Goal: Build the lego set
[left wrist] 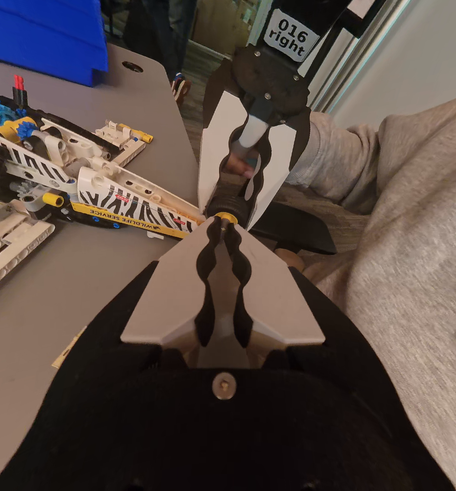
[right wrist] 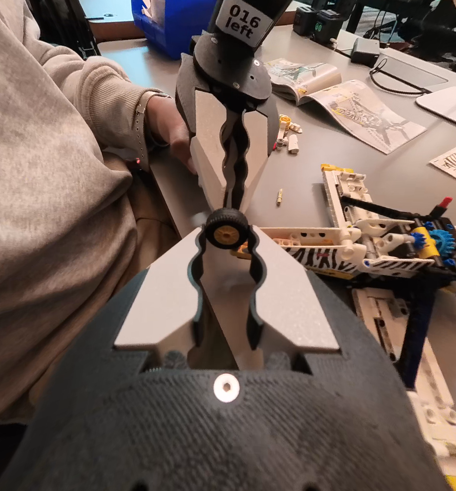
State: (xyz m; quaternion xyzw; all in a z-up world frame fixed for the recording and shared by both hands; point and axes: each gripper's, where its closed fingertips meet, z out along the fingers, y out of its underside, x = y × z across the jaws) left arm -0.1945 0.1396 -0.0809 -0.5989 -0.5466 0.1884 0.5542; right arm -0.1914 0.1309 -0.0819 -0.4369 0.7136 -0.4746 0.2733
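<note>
Pinching the black wheel [right wrist: 226,230] by its tread in your right claw [right wrist: 225,233], you left its yellow hub exposed, beside the counter [right wrist: 314,170] edge, for the left claw [left wrist: 223,225], clamped on a thin axle pin.

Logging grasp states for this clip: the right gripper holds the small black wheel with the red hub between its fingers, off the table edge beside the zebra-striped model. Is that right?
Not quite: the hub is yellow, not red. The right wrist view shows the right gripper holding the small black wheel with its yellow hub between its fingers, off the table edge beside the zebra-striped model.
</note>
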